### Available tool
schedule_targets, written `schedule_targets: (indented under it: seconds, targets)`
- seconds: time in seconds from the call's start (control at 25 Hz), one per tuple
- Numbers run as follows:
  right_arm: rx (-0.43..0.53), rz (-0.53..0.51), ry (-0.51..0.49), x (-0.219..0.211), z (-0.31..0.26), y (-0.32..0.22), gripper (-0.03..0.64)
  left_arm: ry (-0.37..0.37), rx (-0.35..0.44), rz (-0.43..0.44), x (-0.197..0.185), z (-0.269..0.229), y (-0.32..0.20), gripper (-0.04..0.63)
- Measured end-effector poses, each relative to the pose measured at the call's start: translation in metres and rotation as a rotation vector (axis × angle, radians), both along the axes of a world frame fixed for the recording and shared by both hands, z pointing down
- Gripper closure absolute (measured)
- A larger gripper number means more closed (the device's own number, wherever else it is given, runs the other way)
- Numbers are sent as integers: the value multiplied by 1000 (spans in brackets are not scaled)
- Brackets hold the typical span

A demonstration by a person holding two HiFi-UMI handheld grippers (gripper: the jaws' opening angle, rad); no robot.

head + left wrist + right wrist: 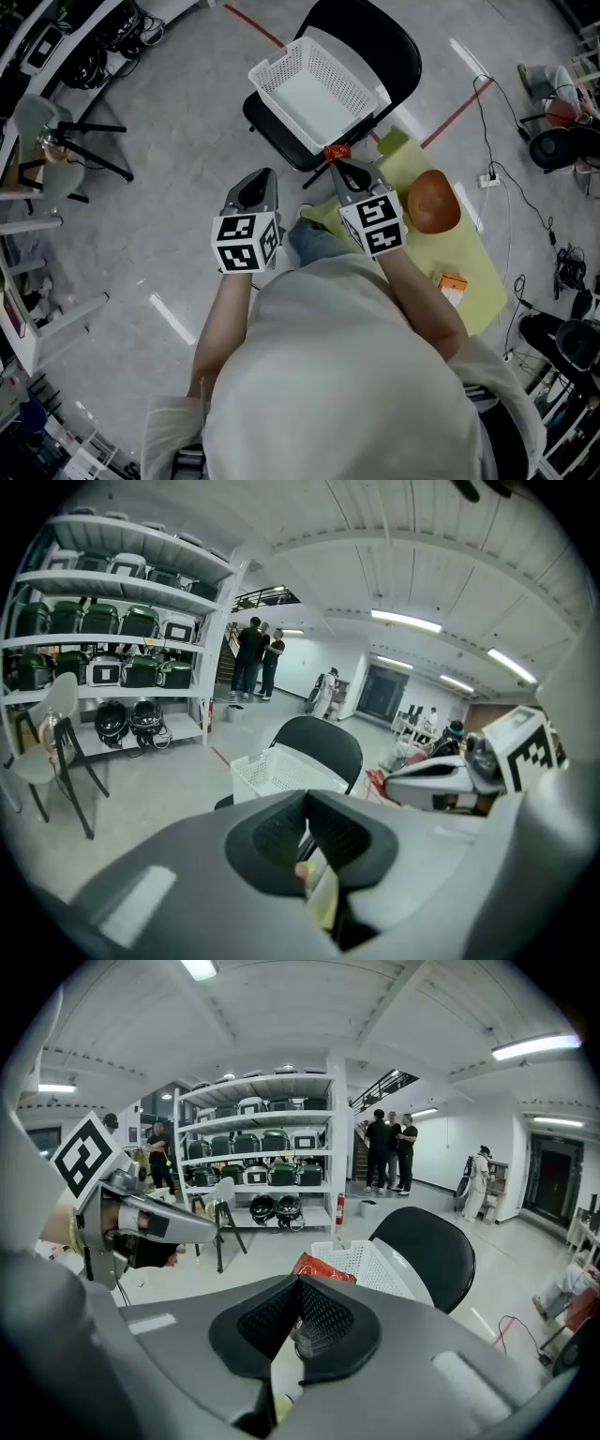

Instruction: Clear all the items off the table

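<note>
**Red packet in my right gripper, white basket just ahead**

Far left, a pale grey chair stands on the grey floor, well away from me. Moving in, here is my left gripper, angled forward and down over bare floor. Its jaws are pressed together and its own view shows nothing caught between the dark ribbed pads.

Straight ahead sits the white perforated plastic basket, resting on the seat of a black chair. It is empty, with only its pale bottom showing.

Now my right gripper, level with the left one and close beside it. Its jaws are clamped on a crinkly red foil packet. The red top sticks up past the pads, and a silvery bit shows pinched lower down between them. From the head view, the packet hangs just short of the basket's near corner, off the table and not yet over the basket.

To the right lies the table with a yellow-green top. On it, just beside my right gripper, sits a brown domed round thing; I can't tell exactly what it is. Nearer me on the same top is a small orange box, apart from the brown thing.
</note>
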State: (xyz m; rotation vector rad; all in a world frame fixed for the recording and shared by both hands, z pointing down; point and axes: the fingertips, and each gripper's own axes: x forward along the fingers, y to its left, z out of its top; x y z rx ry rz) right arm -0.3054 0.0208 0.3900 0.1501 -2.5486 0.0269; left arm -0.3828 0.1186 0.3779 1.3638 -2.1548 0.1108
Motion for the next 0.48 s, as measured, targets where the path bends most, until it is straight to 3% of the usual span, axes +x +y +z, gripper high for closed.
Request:
schedule_targets:
  seconds: [0.48]
  targets:
    - [-18,9,15,-42,14,-50,617,3,-9,21,-45,7,-57,586]
